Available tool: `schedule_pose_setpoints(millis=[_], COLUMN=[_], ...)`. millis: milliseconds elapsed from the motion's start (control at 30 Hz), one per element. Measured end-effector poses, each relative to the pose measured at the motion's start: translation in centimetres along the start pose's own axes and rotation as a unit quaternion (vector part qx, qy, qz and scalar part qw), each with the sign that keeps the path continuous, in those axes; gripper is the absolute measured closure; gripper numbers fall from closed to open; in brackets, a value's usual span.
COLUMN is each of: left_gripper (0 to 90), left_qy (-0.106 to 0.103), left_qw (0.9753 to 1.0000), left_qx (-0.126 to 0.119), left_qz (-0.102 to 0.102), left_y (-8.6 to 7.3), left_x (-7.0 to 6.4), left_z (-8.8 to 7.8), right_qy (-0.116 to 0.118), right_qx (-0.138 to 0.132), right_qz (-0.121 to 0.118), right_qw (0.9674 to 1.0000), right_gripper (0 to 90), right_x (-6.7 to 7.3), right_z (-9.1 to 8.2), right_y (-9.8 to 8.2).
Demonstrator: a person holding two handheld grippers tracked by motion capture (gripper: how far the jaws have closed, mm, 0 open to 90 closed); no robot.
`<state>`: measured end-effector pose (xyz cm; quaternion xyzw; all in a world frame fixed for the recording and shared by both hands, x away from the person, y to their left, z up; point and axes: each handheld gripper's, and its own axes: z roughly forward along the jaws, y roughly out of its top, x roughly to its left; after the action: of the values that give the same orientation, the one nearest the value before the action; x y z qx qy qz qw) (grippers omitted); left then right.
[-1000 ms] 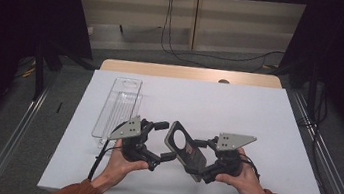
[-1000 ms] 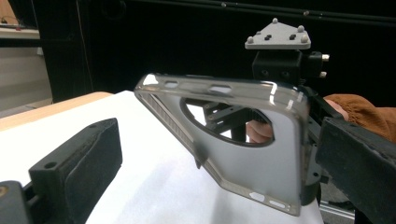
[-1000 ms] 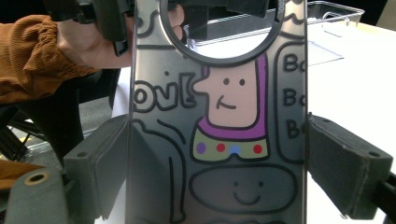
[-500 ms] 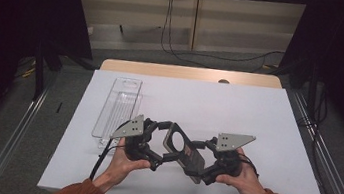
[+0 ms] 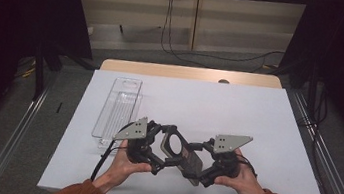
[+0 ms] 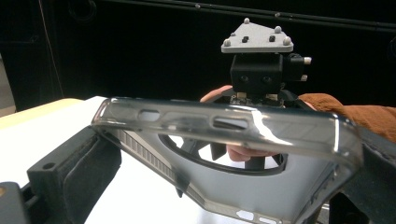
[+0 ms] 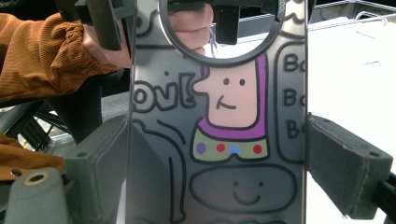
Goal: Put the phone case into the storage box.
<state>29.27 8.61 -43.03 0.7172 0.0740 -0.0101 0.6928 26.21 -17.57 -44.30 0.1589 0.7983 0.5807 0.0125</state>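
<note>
A clear phone case point(image 5: 179, 152) is held up above the near middle of the white table point(image 5: 258, 113), between the two grippers. The right gripper point(image 5: 201, 169) is clamped on it: in the right gripper view, both black pads point(image 7: 343, 163) are pressed flat against the long edges of the case point(image 7: 219, 140), whose cartoon print and round camera cut-out are seen. The left gripper point(image 5: 160, 148) is closed on the case's far end; in the left gripper view, the case point(image 6: 243, 154) is wedged between the two jaws, rim against the pads. A clear plastic tray point(image 5: 117, 112) is left lying at the far left, well apart.
</note>
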Motion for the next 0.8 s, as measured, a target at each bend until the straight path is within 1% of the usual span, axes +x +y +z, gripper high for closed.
schedule_pose_setpoints(millis=[100, 133, 167, 267, 300, 333, 367, 400, 467, 500, 567, 700, 733, 800], left_gripper=[0.1, 0.1, 0.1, 0.3, 1.0, 1.7, 2.0, 3.6, 5.6, 8.0, 8.7, 9.8, 10.1, 10.5], left_qy=[-0.006, -0.012, -0.013, -0.025, -0.024, -0.028, -0.028, -0.024, -0.027, -0.029, -0.029, -0.026, -0.029, -0.027], left_qw=[1.0, 0.9999, 0.9999, 0.9997, 0.9997, 0.9996, 0.9996, 0.9997, 0.9996, 0.9996, 0.9996, 0.9997, 0.9996, 0.9996], left_qx=[-0.001, 0.002, 0.001, 0.004, 0.005, 0.004, 0.005, 0.005, 0.008, 0.004, 0.002, 0.004, 0.009, 0.007], left_qz=[-0.003, -0.007, -0.009, -0.007, -0.004, -0.006, -0.002, 0.002, 0.003, 0.002, 0.001, 0.0, 0.003, 0.0], left_y=[0.0, 0.02, 0.05, 0.14, 0.18, 0.18, 0.19, 0.18, 0.17, 0.13, 0.1, 0.12, 0.14, 0.14], left_x=[0.02, 0.06, 0.12, 0.16, 0.2, 0.18, 0.3, 0.35, 0.46, 0.53, 0.53, 0.58, 0.65, 0.6], left_z=[0.0, -0.07, -0.13, -0.34, -0.38, -0.41, -0.46, -0.46, -0.52, -0.5, -0.42, -0.41, -0.43, -0.37], right_qy=[0.003, 0.004, 0.005, 0.009, 0.009, 0.013, 0.01, 0.013, 0.01, 0.009, 0.01, 0.004, 0.001, -0.001], right_qx=[-0.002, -0.002, -0.002, -0.002, -0.004, -0.003, -0.002, -0.002, 0.001, 0.003, 0.005, 0.006, 0.006, 0.008], right_qz=[0.0, 0.001, 0.0, -0.001, -0.002, -0.003, -0.005, -0.004, -0.005, -0.008, -0.009, -0.014, -0.015, -0.017], right_qw=[1.0, 1.0, 1.0, 1.0, 1.0, 0.9999, 0.9999, 0.9999, 0.9999, 0.9999, 0.9999, 0.9999, 0.9999, 0.9998], right_gripper=[11.8, 11.8, 11.8, 11.8, 11.9, 11.9, 11.9, 11.9, 11.9, 11.9, 11.9, 11.9, 11.9, 11.8], right_x=[-0.03, -0.03, -0.03, -0.03, -0.03, -0.05, -0.05, -0.05, -0.04, -0.02, -0.06, -0.07, -0.07, -0.08], right_z=[0.04, 0.03, 0.03, 0.0, -0.02, -0.01, -0.02, 0.0, 0.03, 0.09, 0.17, 0.13, 0.1, 0.07], right_y=[-0.02, -0.03, -0.04, -0.07, -0.07, -0.07, -0.08, -0.09, -0.13, -0.16, -0.21, -0.18, -0.17, -0.17])
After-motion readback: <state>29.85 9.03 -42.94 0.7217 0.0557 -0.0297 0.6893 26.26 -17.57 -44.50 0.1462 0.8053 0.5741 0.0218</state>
